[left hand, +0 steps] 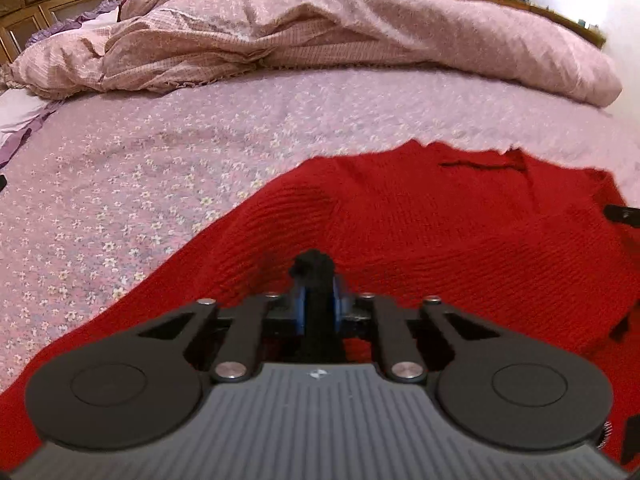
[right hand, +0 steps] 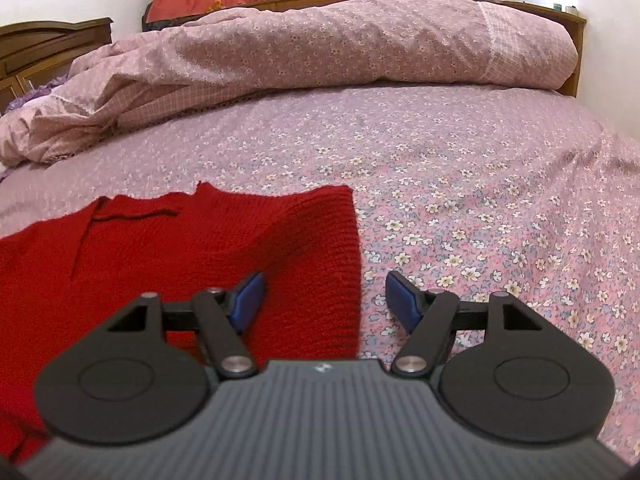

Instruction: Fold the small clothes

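Note:
A red knitted sweater (left hand: 420, 232) lies spread on the flowered bed sheet (left hand: 160, 168). My left gripper (left hand: 316, 300) is low over its near part. The blue pads (left hand: 300, 308) are shut on a dark-looking tuft of its knit that stands up between them. In the right wrist view the sweater (right hand: 180, 248) fills the lower left, its ribbed hem edge running down the middle. My right gripper (right hand: 324, 300) is open and straddles that edge: its left pad (right hand: 248, 296) is over the red knit, its right pad (right hand: 404, 300) over the sheet. Nothing is pressed between them.
A bunched pink duvet (left hand: 320, 40) lies across the far side of the bed, also seen as the duvet (right hand: 320, 48) in the right wrist view. A wooden headboard (right hand: 576, 28) and a wooden cabinet (left hand: 48, 0) stand behind. Flat sheet (right hand: 500, 200) extends right of the sweater.

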The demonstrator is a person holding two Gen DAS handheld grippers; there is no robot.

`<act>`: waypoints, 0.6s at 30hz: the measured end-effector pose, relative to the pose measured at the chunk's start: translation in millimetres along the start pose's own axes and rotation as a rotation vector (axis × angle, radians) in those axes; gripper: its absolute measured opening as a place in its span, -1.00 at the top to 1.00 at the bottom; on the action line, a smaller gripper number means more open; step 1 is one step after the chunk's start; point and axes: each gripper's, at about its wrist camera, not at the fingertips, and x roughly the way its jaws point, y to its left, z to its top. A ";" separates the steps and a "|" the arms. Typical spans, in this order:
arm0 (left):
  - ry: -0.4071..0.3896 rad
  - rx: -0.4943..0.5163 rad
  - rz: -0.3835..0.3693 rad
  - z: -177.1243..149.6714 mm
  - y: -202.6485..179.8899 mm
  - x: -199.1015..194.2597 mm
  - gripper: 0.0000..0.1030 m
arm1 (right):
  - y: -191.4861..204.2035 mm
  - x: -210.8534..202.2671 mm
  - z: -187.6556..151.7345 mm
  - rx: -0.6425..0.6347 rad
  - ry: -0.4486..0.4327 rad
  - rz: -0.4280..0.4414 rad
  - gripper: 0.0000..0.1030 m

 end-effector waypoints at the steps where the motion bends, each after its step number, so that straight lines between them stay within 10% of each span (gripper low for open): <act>1: -0.011 0.010 0.005 1.5 -2.0 -2.5 0.75 | -0.6 -0.9 2.2 -0.001 -0.006 0.003 -0.35; 8: -0.129 0.016 -0.004 27.9 -13.4 -28.6 0.77 | -5.3 15.4 16.9 -0.012 -0.001 0.034 -0.33; 12: -0.195 0.034 0.007 53.1 -18.5 -31.8 0.77 | -9.4 12.3 18.8 0.023 -0.044 0.079 0.66; 18: -0.179 0.042 0.015 76.7 -21.3 11.2 0.77 | -21.5 6.4 16.1 0.087 -0.100 0.024 0.68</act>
